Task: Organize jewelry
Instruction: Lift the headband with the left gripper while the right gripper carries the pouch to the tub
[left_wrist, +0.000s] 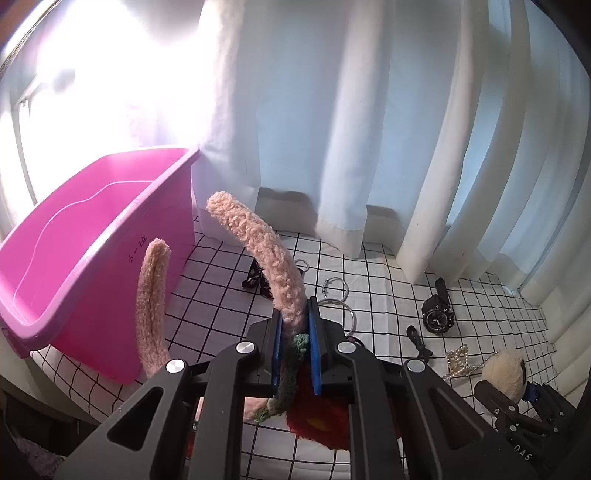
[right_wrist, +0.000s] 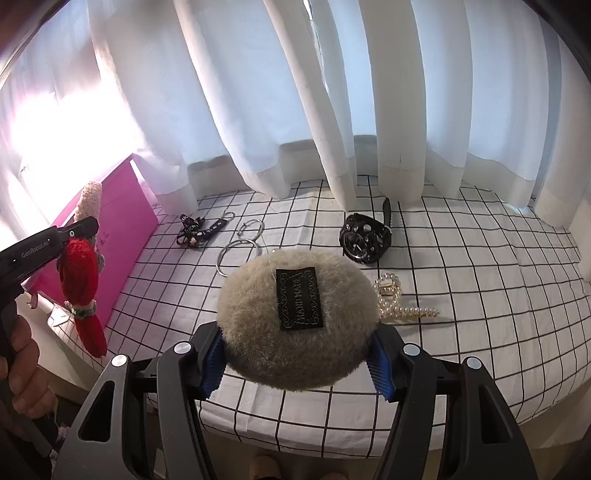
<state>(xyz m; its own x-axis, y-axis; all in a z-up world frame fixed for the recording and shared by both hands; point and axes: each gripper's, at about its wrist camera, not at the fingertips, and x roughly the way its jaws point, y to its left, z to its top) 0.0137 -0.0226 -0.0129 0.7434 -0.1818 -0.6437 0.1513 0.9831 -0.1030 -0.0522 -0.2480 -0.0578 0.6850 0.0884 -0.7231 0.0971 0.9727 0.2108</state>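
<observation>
We see our left hand-held gripper (left_wrist: 295, 343) pinched nearly shut on a fuzzy peach headband (left_wrist: 258, 251), just right of the pink bin (left_wrist: 96, 236). Only the right cam shows the headband's red knit piece (right_wrist: 79, 266) hanging below, w/ "GenRobot.AI" on the gripper body. Our right hand-held gripper (right_wrist: 297, 363) sits abt half open, pads pressing a beige fur pouch (right_wrist: 255, 314); its black tag reads "HAND MADE". On the grid-cloth tabletop (right_wrist: 480, 295), well right of the bin: black watch (right_wrist: 364, 238), pearl clip (right_wrist: 391, 295), silver rings (right_wrist: 240, 251). Bin's handwriting isn't legible.
</observation>
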